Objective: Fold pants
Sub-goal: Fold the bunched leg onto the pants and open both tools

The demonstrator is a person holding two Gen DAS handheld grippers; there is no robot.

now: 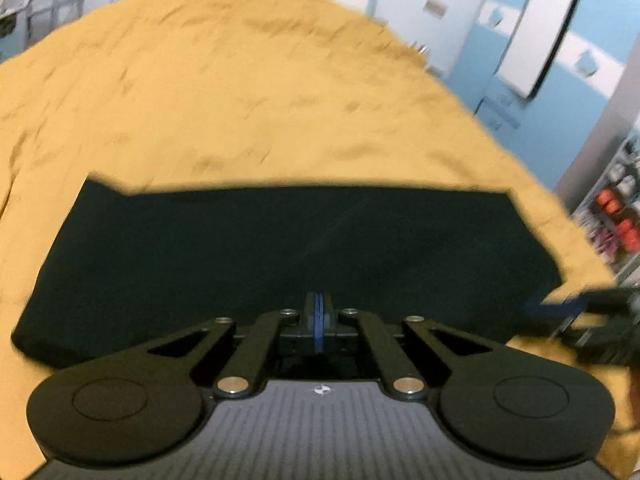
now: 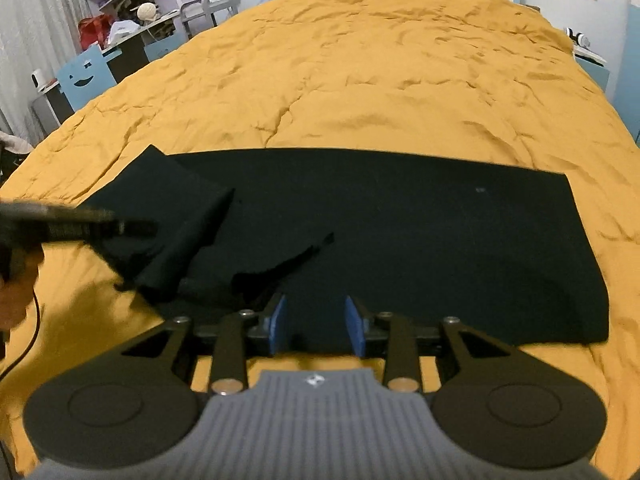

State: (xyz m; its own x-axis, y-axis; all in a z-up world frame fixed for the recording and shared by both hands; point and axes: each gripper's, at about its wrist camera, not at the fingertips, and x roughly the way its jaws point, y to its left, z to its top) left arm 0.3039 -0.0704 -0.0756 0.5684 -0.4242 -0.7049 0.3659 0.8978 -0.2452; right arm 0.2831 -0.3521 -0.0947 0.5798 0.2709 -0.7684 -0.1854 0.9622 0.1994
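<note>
Black pants lie folded in a long strip across the yellow bedspread. At their left end a flap is turned over onto the strip. My right gripper is open at the pants' near edge, with black cloth showing between its blue pads but not pressed. My left gripper is shut, pads together over the near edge of the pants; I cannot tell whether cloth is pinched. It shows blurred beside the flap as the left gripper. The right gripper appears blurred at the pants' right end.
The bedspread stretches far beyond the pants. A person's hand and a cable are at the left edge. Past the bed's left side stand a blue chair with a face cutout and cluttered shelves. Blue-and-white cabinets stand on the right.
</note>
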